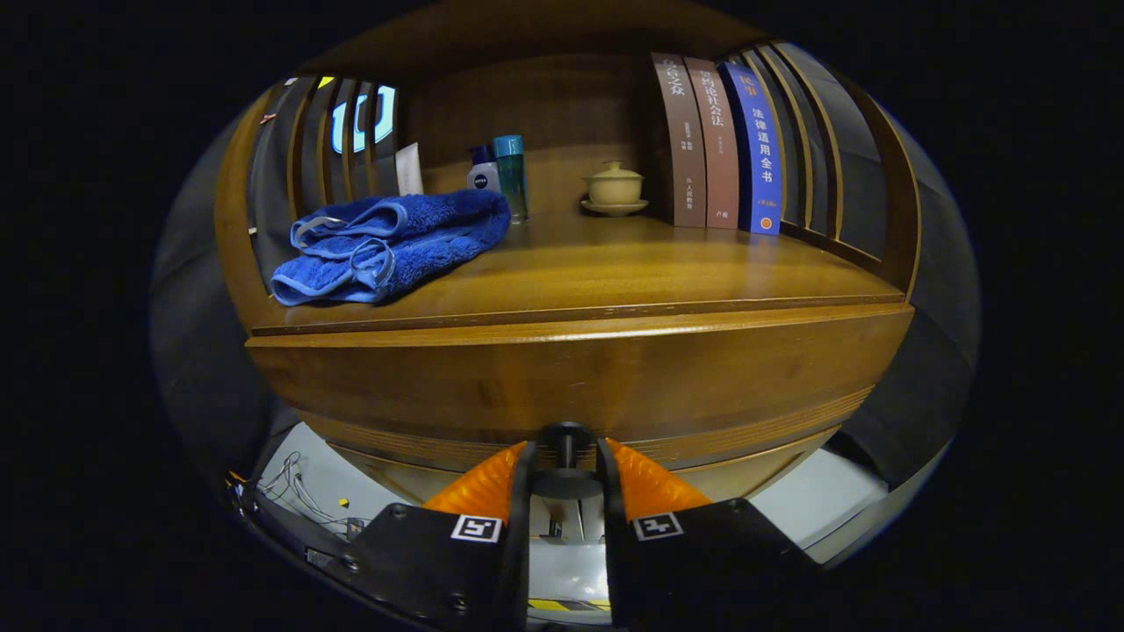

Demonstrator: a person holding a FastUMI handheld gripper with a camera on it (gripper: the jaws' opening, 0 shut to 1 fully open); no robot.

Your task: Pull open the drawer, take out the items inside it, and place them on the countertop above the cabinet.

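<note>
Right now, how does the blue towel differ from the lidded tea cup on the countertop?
The blue towel is soft, folded and lies flat near the front edge; the lidded tea cup is hard, pale and stands upright on a saucer toward the back, beside the books. The towel looks much larger. Both rest on the countertop, beyond the gripper, which closes around the drawer knob.

The gripper (565, 461) was held level and pointed straight ahead, its two fingers (492, 484) drawn close together, one on either side of a small dark knob (565, 448), apparently pressing on it.
</note>
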